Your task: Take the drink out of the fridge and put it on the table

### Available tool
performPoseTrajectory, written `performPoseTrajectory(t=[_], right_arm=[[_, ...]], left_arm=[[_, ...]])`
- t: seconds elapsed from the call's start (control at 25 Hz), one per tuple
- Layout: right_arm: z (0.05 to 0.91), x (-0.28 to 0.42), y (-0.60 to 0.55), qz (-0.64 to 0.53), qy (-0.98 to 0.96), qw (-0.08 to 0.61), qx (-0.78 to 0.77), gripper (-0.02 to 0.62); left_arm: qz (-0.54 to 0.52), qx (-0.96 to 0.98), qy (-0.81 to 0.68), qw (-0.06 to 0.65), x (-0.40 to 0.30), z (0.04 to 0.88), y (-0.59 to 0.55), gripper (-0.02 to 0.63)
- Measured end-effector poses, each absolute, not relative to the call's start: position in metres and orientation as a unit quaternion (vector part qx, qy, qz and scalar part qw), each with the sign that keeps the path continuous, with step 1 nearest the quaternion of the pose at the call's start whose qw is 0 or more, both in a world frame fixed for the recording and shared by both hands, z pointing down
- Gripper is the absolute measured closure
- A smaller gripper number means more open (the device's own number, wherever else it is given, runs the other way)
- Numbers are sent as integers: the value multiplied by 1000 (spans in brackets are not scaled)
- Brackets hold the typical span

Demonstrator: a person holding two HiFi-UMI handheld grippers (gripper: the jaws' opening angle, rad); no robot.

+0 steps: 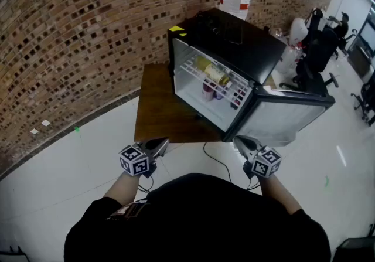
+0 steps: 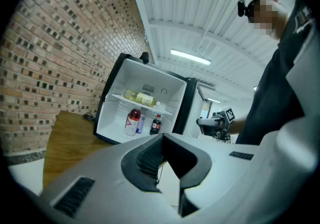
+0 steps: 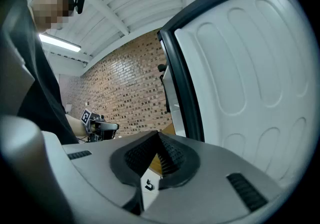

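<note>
Left gripper (image 1: 159, 146) and right gripper (image 1: 240, 141), foreground: fingers (image 2: 149, 159) together on both, nothing held. Fridge (image 1: 234, 44) stands open on the desk (image 1: 157, 111), door (image 1: 284, 115) swung rightward. One bottle (image 1: 212, 71) lies on its shelf (image 1: 190, 69); smaller bottles (image 2: 156, 124) stand below. Best approach: part one gripper's fingers before entering, clear the door, close mid-body. Labels unreadable; which drink is meant is unclear.

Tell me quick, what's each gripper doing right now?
Left gripper: closed, holding nothing.
Right gripper: closed, holding nothing.
</note>
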State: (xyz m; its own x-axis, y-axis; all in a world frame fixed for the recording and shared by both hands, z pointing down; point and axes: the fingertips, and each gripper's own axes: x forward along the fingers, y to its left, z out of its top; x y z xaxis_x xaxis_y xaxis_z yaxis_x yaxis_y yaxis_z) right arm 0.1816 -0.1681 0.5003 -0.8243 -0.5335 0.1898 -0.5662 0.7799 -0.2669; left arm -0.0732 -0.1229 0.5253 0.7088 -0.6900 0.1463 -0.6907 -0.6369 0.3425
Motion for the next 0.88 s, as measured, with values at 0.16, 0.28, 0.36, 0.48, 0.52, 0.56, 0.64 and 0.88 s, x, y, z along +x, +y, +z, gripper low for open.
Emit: performPoseTrajectory(t=[0.16, 0.28, 0.36, 0.48, 0.52, 0.56, 0.64, 0.88], right_arm=[[499, 180, -168, 157, -944, 52, 287, 584], [501, 185, -163, 159, -942, 54, 289, 584], [502, 190, -159, 161, -941, 55, 292, 584], [503, 202, -154, 163, -937, 56, 302, 584], [503, 206, -153, 163, -936, 57, 306, 584], [503, 209, -152, 161, -936, 59, 308, 584], [500, 213, -150, 154, -936, 62, 309, 584], [491, 213, -152, 135, -942, 59, 303, 584]], left_arm=[[90, 912, -384, 108, -71, 526, -141, 606], [146, 912, -380, 48, -69, 517, -163, 606], [164, 912, -376, 25, -66, 508, -178, 606], [175, 913, -370, 5, -59, 497, -199, 606], [179, 913, -367, -2, -56, 494, -206, 606], [183, 913, -364, -9, -53, 490, -213, 606], [194, 912, -360, -25, -48, 484, -229, 606], [224, 906, -351, -73, -33, 464, -271, 606]])
